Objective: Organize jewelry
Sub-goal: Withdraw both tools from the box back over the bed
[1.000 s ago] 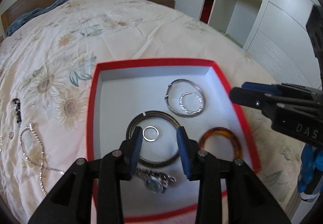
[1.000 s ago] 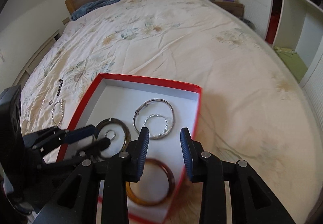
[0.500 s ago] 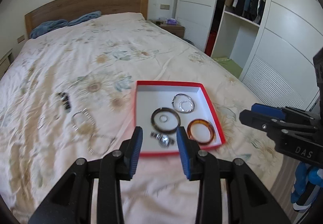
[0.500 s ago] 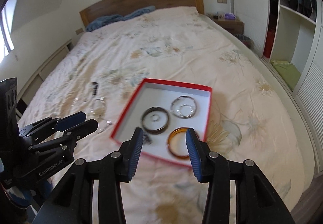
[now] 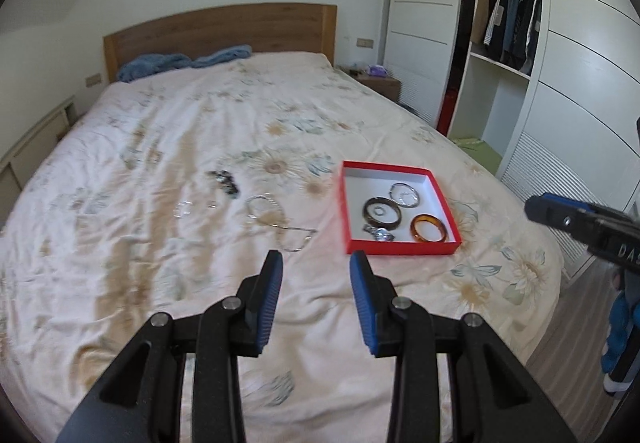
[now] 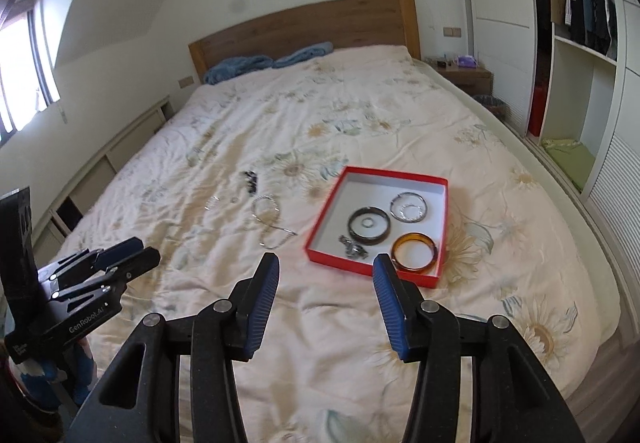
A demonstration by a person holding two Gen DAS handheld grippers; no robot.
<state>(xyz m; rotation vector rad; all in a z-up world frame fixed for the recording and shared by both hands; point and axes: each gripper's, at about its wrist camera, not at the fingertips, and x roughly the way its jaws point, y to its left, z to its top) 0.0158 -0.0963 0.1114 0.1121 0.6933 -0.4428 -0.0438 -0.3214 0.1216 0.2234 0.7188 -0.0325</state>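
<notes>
Left gripper point(image 5: 316, 269) fingers parted, empty; right gripper point(image 6: 325, 270) fingers opening, nothing between them. Red box point(image 6: 320, 217) sits near the bed's point(image 6: 360, 343) right edge, holding bangles; silver chain point(image 6: 269, 217) lies just left of it.

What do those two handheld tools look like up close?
Both are black plastic. The left tool and right tool each have two fingers with ribbed blue pads and silver pivot pins. White lettering reads "GenRobot.AI" on the left one's side, seen from the right wrist.
</notes>
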